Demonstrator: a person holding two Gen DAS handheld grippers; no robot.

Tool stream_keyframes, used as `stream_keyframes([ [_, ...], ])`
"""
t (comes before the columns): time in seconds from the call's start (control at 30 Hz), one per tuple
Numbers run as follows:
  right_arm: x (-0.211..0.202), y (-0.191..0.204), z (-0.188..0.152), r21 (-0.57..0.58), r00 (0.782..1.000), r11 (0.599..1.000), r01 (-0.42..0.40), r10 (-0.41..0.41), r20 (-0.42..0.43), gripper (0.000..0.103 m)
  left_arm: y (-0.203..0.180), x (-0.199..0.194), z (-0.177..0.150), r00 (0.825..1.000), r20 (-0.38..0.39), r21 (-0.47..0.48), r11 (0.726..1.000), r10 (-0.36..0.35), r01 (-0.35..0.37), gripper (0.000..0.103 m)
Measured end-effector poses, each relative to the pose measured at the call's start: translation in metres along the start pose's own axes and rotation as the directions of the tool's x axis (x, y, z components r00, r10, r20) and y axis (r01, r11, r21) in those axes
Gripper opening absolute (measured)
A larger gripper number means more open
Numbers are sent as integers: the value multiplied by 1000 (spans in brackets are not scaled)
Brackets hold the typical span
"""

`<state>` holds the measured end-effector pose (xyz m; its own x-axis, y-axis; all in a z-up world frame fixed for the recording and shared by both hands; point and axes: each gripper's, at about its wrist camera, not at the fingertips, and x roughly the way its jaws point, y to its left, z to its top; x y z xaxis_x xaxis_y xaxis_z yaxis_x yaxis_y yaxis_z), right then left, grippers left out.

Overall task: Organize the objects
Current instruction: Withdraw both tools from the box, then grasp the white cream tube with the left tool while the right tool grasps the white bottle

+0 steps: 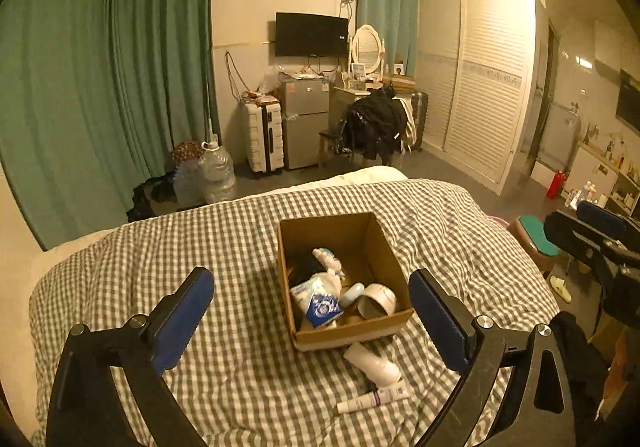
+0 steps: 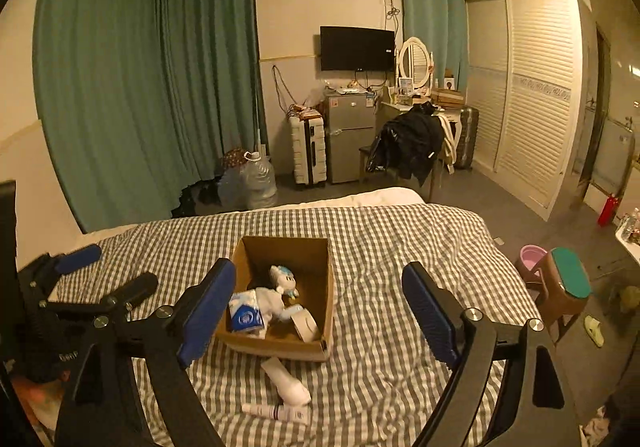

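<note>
I hold both sets of fingers wide apart and empty: left gripper (image 1: 312,323), right gripper (image 2: 318,317). The open brown cardboard box (image 1: 386,247) sits mid-bed on the grey checked quilt (image 1: 200,247), already part filled. Remaining: a white squeeze bottle (image 1: 374,363) touching the box's near wall, and a slim white tube (image 1: 374,401) nearer still. Approach the bottle from above, clearing the box rim. Open quilt lies left and right.
</note>
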<state>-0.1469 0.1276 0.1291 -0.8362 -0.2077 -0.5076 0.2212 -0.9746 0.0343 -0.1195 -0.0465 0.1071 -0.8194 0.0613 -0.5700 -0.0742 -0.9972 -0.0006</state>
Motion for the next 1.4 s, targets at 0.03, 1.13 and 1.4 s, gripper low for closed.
stream_keyframes([
  [0.03,-6,1,-5,-3,1000,1000,2,-2,1,86,1,-3,-6,1000,2,-1,1000,3,-3,101],
  [1.13,95,-28,-201,-8,943,996,90,-88,-320,86,-47,116,-190,943,-332,30,999,-21,32,101],
  [1.4,143,-49,-223,46,907,994,95,-67,-415,86,-79,168,-205,902,-425,98,987,-72,125,101],
])
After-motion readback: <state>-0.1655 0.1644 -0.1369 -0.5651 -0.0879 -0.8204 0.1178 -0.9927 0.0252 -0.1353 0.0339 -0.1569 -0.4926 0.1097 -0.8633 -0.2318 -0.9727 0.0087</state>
